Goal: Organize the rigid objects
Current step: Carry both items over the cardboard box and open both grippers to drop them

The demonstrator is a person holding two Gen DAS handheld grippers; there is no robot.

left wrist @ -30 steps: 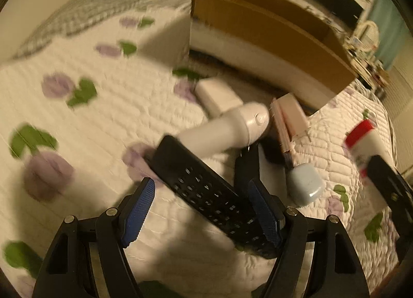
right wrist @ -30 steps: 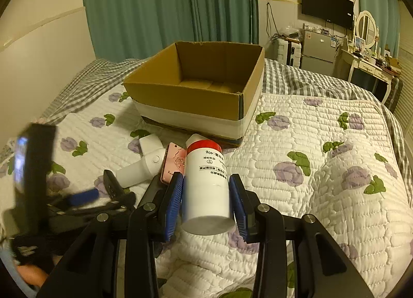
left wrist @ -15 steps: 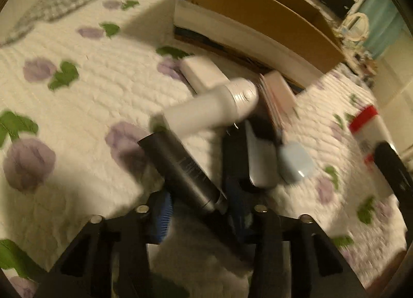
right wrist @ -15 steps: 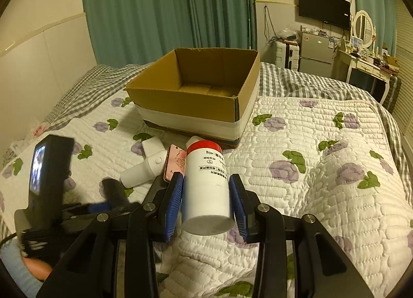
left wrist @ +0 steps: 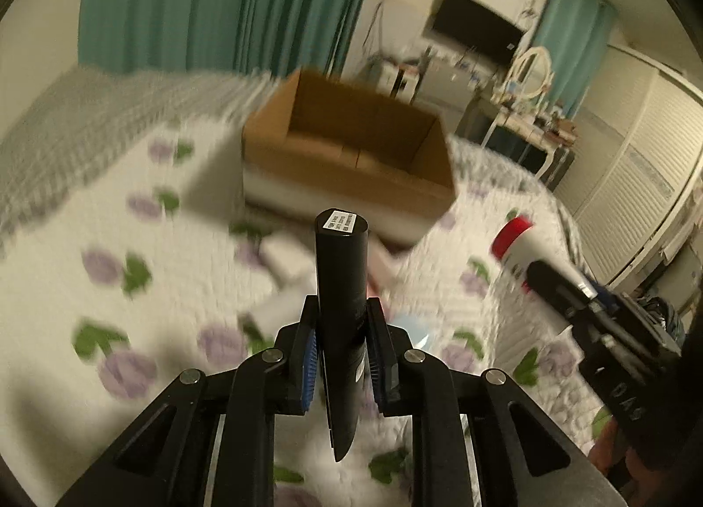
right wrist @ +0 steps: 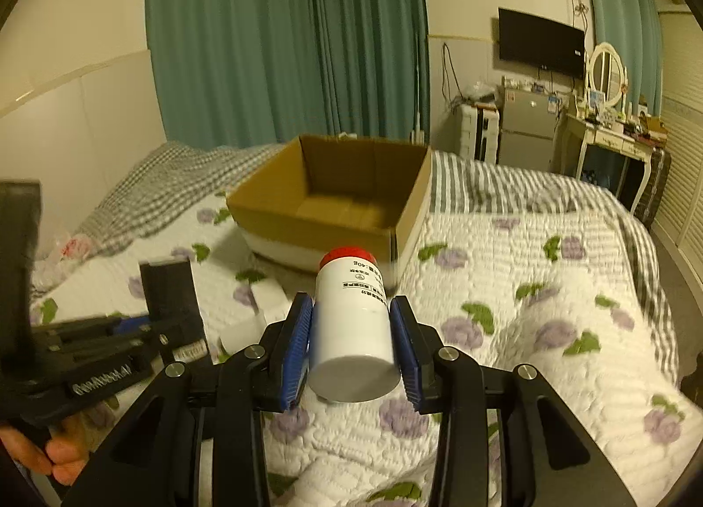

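left wrist view: left gripper (left wrist: 340, 357), jaws just closed and now clenched on a black remote control (left wrist: 342, 283), held edge-on and lifted clear of the bed (left wrist: 66, 269); it points toward the open cardboard box (left wrist: 351, 155) further up the quilt. a small white label sits on the remote's far end, its print too small to read. blurred white, pink and pale blue items lie on the quilt below the jaws, not identifiable in detail. at right, the right gripper (left wrist: 567, 287) carries a white bottle (left wrist: 525, 250) with a red cap. right wrist view: right gripper (right wrist: 351, 346), jaws grasping the white bottle (right wrist: 353, 327) round its body, red cap pointing toward the cardboard box (right wrist: 334, 204), which looks empty. the bottle's label carries printed lines, seen upside down; only "40g" is legible. the left gripper (right wrist: 127, 331) shows at left with raised lettering on its body, reversed and unreadable, and a person's fingers (right wrist: 66, 456) beneath it. handling note, as judgement: both items appear ready for transfer to the box; carry each over the rim before lowering, keep the two grippers apart above the opening, lay the long remote flat along the floor, release only once each item rests inside.
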